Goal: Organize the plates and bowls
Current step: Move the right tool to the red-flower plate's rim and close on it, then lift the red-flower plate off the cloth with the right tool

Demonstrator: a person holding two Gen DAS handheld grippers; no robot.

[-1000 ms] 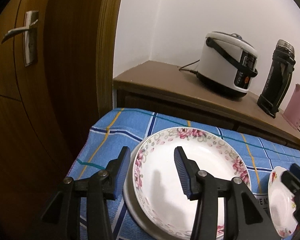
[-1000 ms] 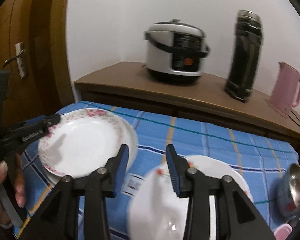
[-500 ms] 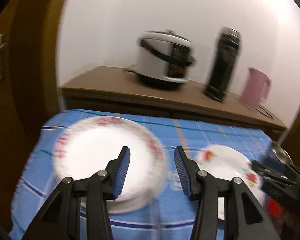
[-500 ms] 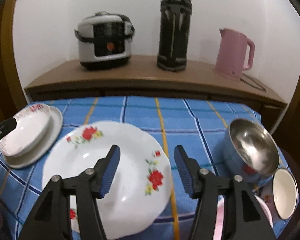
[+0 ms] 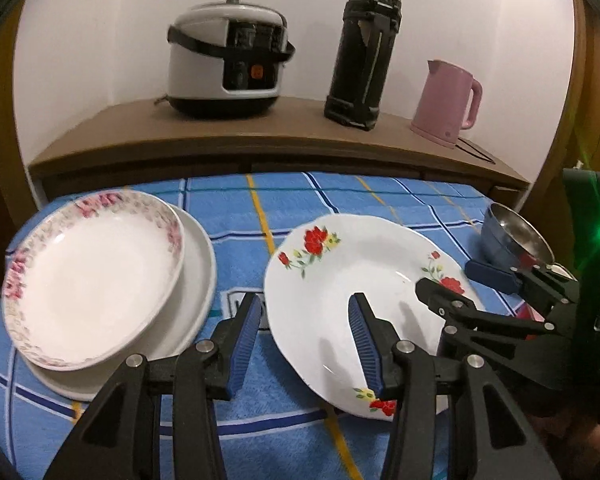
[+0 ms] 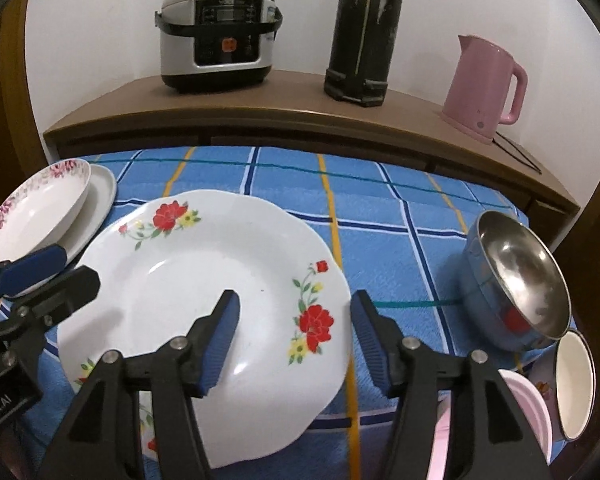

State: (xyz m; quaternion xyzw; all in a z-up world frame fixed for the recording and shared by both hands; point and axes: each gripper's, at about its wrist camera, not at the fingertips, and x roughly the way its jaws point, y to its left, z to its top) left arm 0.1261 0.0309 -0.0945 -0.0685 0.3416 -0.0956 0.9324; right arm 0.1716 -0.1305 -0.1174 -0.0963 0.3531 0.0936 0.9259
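A white plate with red flowers (image 5: 340, 280) (image 6: 204, 280) lies on the blue checked cloth (image 5: 300, 204). My left gripper (image 5: 306, 338) hovers open over the plate's left rim, which shows between its blue pads. My right gripper (image 6: 296, 332) is over the plate's right rim. Its jaws are closing, the rim is between them, and the pads do not press on it. Each gripper shows in the other's view, the right gripper (image 5: 448, 276) and the left gripper (image 6: 76, 266). At the left, a pink-flowered dish (image 5: 92, 280) (image 6: 36, 208) rests on a plain white plate (image 5: 196, 256).
A steel bowl (image 6: 516, 272) (image 5: 516, 236) stands on the cloth at the right, with a small white cup (image 6: 576, 380) and a pink bowl (image 6: 528, 408) nearer me. Behind the table a wooden sideboard (image 5: 260, 136) carries a rice cooker (image 5: 228, 60), a black flask (image 5: 364, 52) and a pink kettle (image 5: 448, 104).
My left gripper has swung right, from over the pink-flowered dish to the red-flowered plate's left rim. My right gripper has spread its jaws wider and shifted towards the plate's right side.
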